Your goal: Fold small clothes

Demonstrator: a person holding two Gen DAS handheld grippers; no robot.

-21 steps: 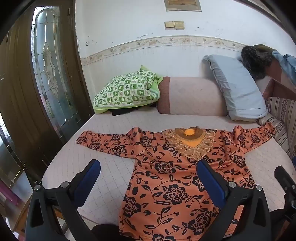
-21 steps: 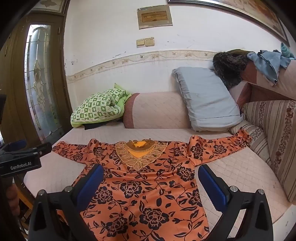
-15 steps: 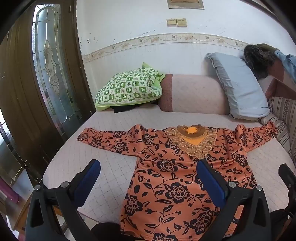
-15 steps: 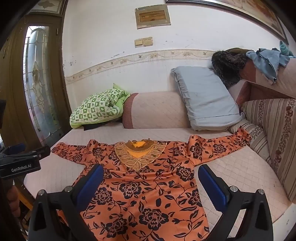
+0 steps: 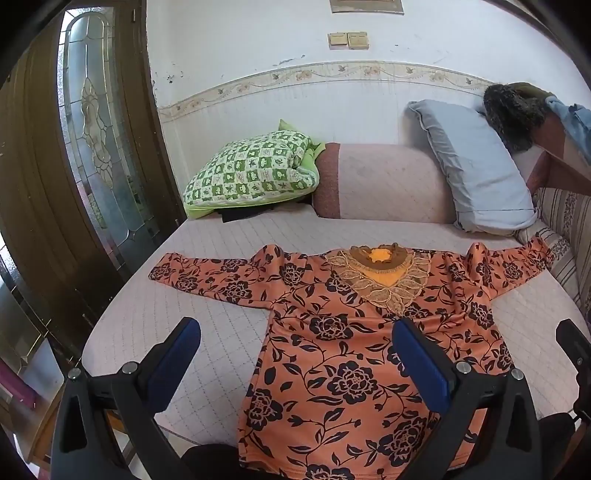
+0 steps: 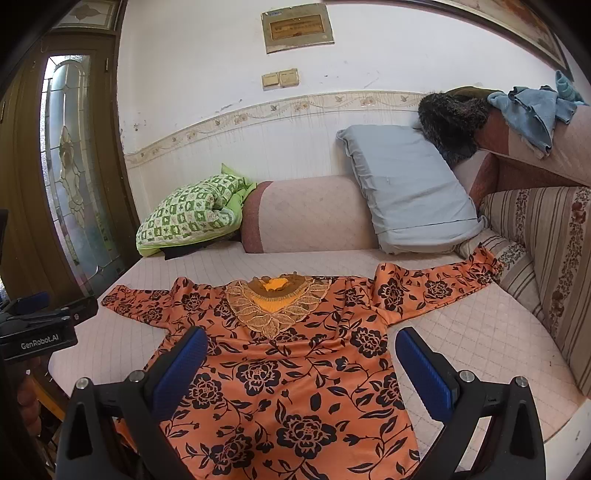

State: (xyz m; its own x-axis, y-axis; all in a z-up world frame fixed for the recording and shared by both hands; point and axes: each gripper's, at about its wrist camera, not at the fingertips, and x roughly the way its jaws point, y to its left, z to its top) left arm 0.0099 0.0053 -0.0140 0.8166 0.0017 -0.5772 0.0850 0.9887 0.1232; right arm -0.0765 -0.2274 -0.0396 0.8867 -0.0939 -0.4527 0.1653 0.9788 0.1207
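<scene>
Orange floral blouse (image 5: 354, 354) lay flat, sleeves out, centre frame on the quilted bed (image 5: 207, 325). Left tool (image 5: 295, 354) and right tool (image 6: 299, 365) hovered over the hem, both spread, pinching nothing. Judged best: pinch each sleeve cuff, fold inward. Bare mattress lower left; striped cushion (image 6: 546, 258) crowded the right sleeve.

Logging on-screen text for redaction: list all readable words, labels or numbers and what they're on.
"GenRobot.AI": on the left gripper body, seen in the right wrist view.
Framed wall plaque: lettering too small and blurred to read.
Nothing legible on the orange floral blouse, pillows or switches.
</scene>
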